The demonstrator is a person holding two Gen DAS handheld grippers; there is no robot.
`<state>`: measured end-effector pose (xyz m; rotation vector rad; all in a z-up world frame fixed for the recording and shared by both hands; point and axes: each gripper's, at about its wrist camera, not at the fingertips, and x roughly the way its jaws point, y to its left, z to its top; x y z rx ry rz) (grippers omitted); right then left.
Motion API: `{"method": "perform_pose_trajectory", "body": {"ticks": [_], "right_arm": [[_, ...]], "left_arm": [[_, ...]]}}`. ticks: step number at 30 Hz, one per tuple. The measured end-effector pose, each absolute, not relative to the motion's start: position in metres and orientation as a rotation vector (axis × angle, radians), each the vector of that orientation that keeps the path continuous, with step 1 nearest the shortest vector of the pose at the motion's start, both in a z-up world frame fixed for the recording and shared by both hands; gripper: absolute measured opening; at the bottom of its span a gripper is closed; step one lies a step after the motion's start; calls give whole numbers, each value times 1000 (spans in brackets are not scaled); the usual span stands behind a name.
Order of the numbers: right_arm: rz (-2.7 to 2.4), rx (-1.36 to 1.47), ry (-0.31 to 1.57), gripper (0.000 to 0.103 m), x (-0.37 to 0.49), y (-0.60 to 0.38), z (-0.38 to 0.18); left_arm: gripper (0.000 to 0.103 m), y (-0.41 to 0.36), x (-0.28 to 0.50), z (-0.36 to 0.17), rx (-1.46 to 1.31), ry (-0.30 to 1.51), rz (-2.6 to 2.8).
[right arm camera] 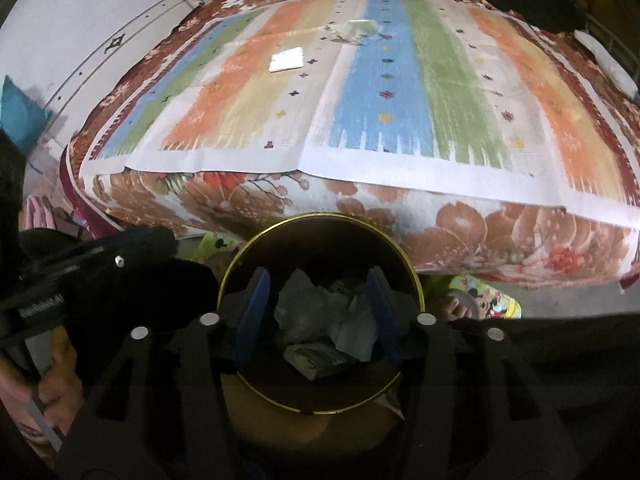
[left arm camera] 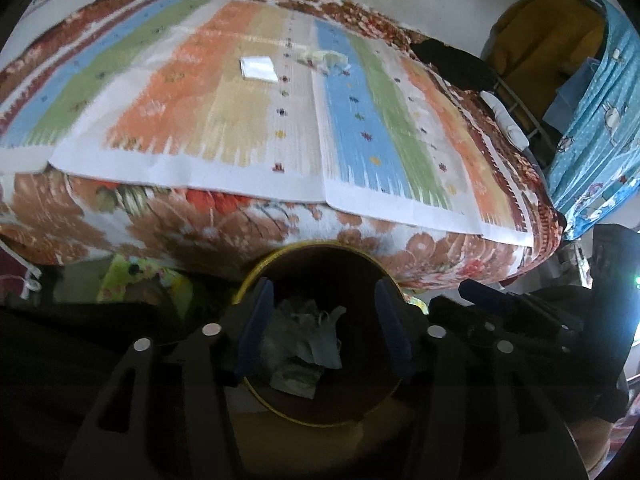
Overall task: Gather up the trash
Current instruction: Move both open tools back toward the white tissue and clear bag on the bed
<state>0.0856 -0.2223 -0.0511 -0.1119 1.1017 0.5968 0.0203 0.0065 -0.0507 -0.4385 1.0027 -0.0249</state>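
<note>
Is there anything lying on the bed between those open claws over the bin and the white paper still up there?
Nothing visible blocks the way. Both grippers, left and right, hover open over the bin. The striped mat between the bin and the white paper is bare; a crumpled wrapper lies beyond, to the right.

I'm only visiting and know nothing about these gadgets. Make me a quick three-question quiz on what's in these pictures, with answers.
1. True or false: the bin with the gold rim already holds crumpled trash.
2. Which pieces still lie on the striped mat? A) a flat white square and a crumpled pale wrapper; B) two bottles; C) nothing.
3. Fill in: both the left gripper and the right gripper are ____ above the bin, gripping nothing.

Key: 1 true. 2 A. 3 open.
</note>
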Motion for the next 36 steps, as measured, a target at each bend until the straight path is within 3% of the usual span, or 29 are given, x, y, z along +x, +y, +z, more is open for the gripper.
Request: {"method": "perform_pose_trajectory", "body": {"ticks": [10,17,36], "right_arm": [[576,-113,1038,55,121,-217,-32],[553,-97,1034,62,151,-214,-26],[470,-148,1004,79,230,-186,-15]], "left_arm": [[62,22,43,-29,-372,977,33],[71,32,71,-12,-288,965,54],[82,54,158,-10,-286,1028,88]]}}
